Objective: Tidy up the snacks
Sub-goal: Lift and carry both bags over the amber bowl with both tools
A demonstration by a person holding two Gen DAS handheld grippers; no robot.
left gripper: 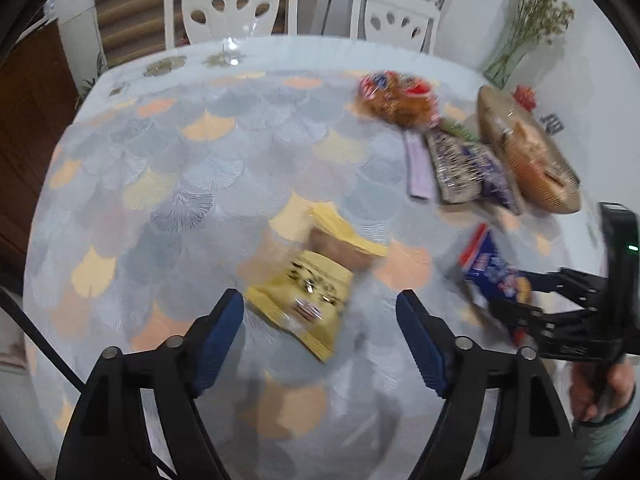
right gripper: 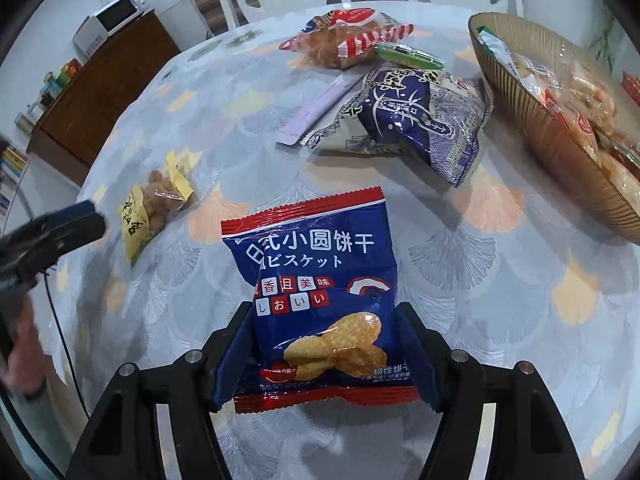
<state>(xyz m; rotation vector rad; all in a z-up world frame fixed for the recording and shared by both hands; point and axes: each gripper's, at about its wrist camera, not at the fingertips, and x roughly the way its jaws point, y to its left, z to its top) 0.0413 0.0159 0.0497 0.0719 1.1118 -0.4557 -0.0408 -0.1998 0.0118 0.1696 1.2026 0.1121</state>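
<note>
Right now my right gripper point(right gripper: 325, 354) has its blue pads pressed against both sides of the blue biscuit packet point(right gripper: 320, 292), low down near the bottom seal. Gripping low leaves the printed face toward the camera and the top edge free, which I judge would suit dropping it into the ribbed basket point(right gripper: 532, 132) at the right of the tabletop point(right gripper: 240, 112). That basket already carries several wrapped snacks.

Label on the held packet: large white characters 日式小圆饼干, with katakana ビスケット beneath; small squares spell しおいい; picture of golden round biscuits lower down. Red bands top and bottom.

My left gripper point(left gripper: 320, 320) is spread wide and holds nothing. It hangs just above the near end of the yellow snack pouch point(left gripper: 308, 292), which lies flat on the tabletop; the view is motion-blurred, so its black lettering is unreadable.

Loose snacks, not yet sorted:
- purple-and-white packet point(right gripper: 412, 120) beside the basket, script too warped to read
- lilac stick sachet point(right gripper: 316, 108) touching its left edge
- red-and-white bag of fried pieces point(right gripper: 344, 36) further back
- slim green wrapper point(right gripper: 408, 54) between those two

The next likely pick is the yellow pouch.
</note>
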